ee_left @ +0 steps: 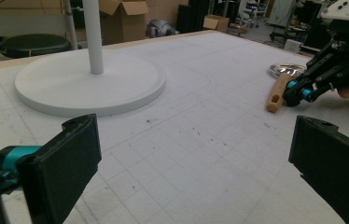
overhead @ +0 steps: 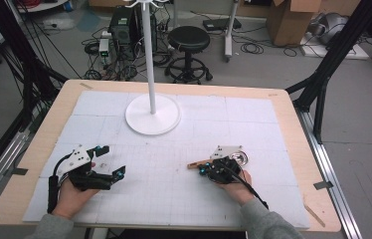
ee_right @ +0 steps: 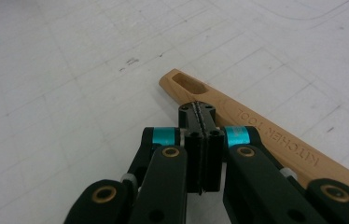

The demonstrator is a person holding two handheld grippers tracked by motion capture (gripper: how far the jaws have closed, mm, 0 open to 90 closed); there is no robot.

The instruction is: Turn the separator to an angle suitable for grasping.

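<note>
Noted the wooden-handled kitchen tool (ee_right: 266, 126) lying flat on the surface (overhead: 174, 199) toward its right edge, long axis roughly along the near edge, just under and touching the right gripper (ee_right: 197, 112), jaws pressed shut and empty, while the left gripper (overhead: 110, 160) sat well apart, jaws wide open.

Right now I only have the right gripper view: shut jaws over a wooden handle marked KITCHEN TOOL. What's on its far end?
Observer: The wooden handle ends in a shiny round metal head that lies flat on the table.
Operator: Left gripper?
Observer: The left gripper is open, jaws wide apart, nothing between them, over the table's left side.
Operator: Anything else out there?
Observer: A white stand, a round base with a pole, at the far middle.
</note>
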